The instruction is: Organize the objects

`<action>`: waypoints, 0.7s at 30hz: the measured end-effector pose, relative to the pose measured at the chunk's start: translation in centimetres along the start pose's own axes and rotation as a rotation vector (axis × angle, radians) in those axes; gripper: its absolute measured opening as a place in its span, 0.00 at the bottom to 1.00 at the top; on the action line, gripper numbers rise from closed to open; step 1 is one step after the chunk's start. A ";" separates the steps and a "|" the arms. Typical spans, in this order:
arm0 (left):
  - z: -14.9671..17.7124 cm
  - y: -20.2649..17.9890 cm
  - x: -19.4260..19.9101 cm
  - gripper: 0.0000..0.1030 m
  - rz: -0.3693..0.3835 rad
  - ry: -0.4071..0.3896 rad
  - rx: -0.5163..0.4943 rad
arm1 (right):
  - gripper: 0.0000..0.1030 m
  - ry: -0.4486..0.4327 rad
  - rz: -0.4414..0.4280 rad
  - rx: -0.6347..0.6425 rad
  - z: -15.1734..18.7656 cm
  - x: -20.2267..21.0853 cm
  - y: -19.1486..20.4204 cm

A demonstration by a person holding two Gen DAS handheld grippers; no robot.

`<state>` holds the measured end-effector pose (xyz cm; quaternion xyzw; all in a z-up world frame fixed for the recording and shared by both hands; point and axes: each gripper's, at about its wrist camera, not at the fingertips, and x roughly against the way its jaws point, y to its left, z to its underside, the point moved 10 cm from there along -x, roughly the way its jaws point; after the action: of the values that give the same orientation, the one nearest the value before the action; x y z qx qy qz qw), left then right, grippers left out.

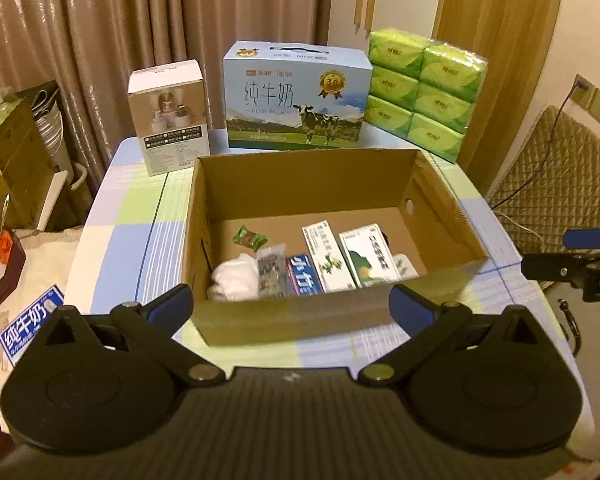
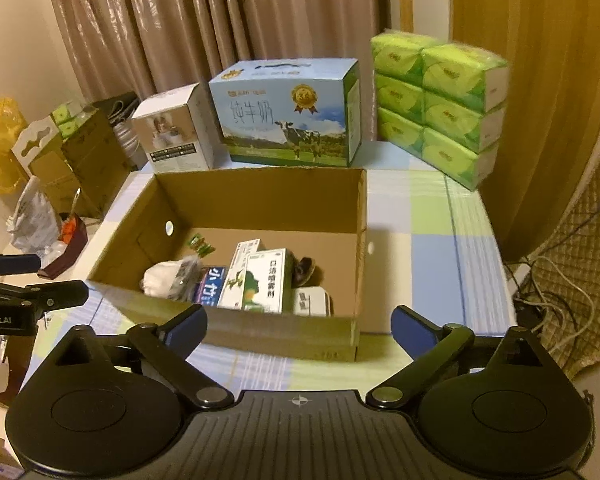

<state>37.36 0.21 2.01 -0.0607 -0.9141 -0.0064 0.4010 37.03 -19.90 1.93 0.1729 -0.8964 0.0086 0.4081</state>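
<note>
An open cardboard box [image 1: 300,176] [image 2: 260,190] stands on the checked table. Inside lie a green candy [image 1: 249,237], a white sock [image 1: 236,276], a dark packet [image 1: 271,272], a blue box [image 1: 302,280], two white-and-green medicine boxes [image 1: 328,258] [image 1: 371,254] [image 2: 266,280] and a small white box [image 2: 310,300]. My left gripper [image 1: 292,304] is open and empty, just before the box's near wall. My right gripper [image 2: 300,322] is open and empty, before the box's near right corner. Each gripper shows at the edge of the other's view.
Behind the box stand a white appliance carton [image 1: 170,116], a blue milk carton [image 1: 296,96] and a stack of green tissue packs [image 1: 424,88]. Curtains hang behind. A quilted chair [image 1: 556,176] with cables is at the right; boxes and bags [image 2: 60,152] clutter the left.
</note>
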 end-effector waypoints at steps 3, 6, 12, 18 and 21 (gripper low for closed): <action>1.4 -0.3 2.4 0.99 -0.012 -0.007 0.000 | 0.97 -0.027 0.008 0.008 1.2 2.8 0.9; 2.9 -0.6 4.7 0.99 -0.003 -0.010 0.036 | 0.98 -0.041 -0.004 0.023 2.7 5.0 1.9; 5.2 -0.9 9.1 0.99 -0.032 -0.058 0.025 | 0.98 -0.046 0.001 0.024 5.9 8.4 3.5; 7.6 -1.4 12.4 0.99 -0.039 -0.081 0.034 | 0.98 -0.063 -0.004 0.028 7.8 10.9 4.7; 8.4 -1.6 13.4 0.99 -0.033 -0.086 0.042 | 0.98 -0.074 -0.005 0.038 8.3 11.9 5.3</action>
<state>22.00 0.51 6.16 -0.0376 -0.9313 0.0086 0.3622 22.08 -19.82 5.80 0.1829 -0.9101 0.0183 0.3713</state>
